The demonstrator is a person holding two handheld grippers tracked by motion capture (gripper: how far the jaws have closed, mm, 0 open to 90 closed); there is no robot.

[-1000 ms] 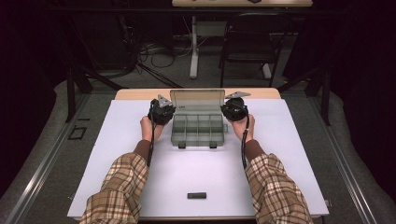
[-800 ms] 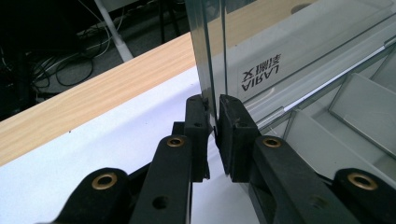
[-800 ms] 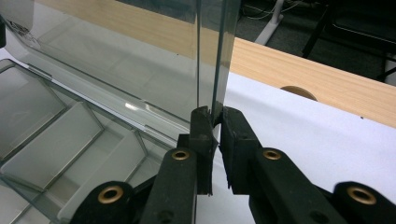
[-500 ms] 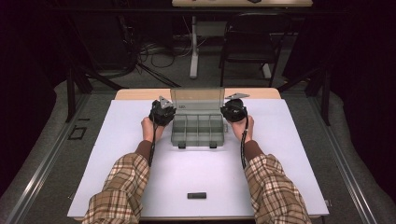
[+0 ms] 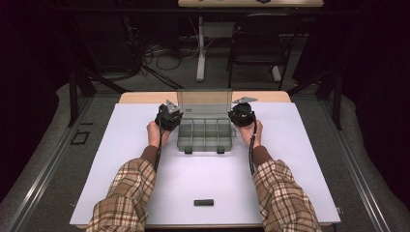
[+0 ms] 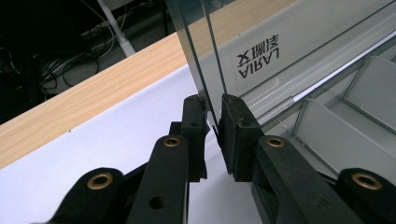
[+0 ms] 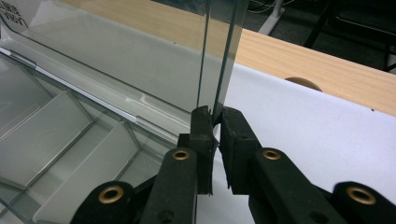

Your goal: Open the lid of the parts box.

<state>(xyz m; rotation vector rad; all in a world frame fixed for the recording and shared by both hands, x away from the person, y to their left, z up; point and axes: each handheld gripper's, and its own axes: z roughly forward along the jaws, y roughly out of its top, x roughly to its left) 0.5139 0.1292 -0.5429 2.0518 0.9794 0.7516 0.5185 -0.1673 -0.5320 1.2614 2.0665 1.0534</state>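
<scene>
A clear plastic compartment box [image 5: 204,137] sits open at the middle of the white mat, its lid [image 5: 204,100] standing upright at the back. My left gripper [image 5: 175,116] is shut on the lid's left side edge, low down near the hinge. In the left gripper view the jaws [image 6: 212,105] pinch the thin clear lid [image 6: 280,51], which bears a label. My right gripper [image 5: 235,115] is shut on the lid's right side edge in the same way. The right gripper view has its jaws [image 7: 215,114] around that lid [image 7: 116,51]. The compartments [image 7: 56,140] look empty.
A small black bar-shaped object [image 5: 203,202] lies on the white mat [image 5: 121,145] near its front edge, between the person's forearms. A strip of wooden tabletop [image 5: 145,97] runs behind the mat. Chairs, table legs and cables stand in the dark beyond.
</scene>
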